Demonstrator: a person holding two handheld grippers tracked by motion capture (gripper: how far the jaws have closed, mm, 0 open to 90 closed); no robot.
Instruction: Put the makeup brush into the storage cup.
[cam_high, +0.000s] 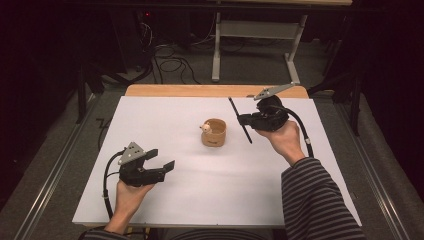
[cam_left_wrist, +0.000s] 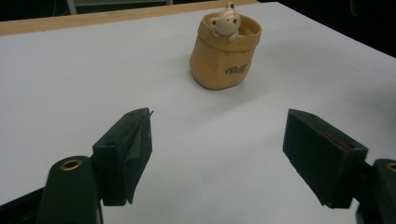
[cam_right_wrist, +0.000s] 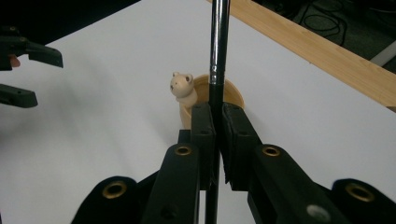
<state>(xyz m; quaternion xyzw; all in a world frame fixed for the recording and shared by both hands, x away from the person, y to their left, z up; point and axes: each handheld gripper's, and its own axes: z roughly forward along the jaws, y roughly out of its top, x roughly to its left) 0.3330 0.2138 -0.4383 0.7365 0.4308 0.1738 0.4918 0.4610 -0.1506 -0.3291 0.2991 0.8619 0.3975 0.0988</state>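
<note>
Right tool (cam_high: 243, 120) with pen (cam_high: 240, 120) beside cup (cam_high: 214, 133), mid-table.

A tan cup (cam_high: 214, 134) with a cream bear (cam_high: 205, 128), a black pen (cam_high: 240, 120), a white table (cam_high: 200, 190), a grey-striped sleeve (cam_high: 315, 200).

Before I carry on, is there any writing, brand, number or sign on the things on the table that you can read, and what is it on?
Dark script word on the front of the tan cup: too blurred to read for certain.
Black stick in the right gripper: no lettering that can be made out.
</note>
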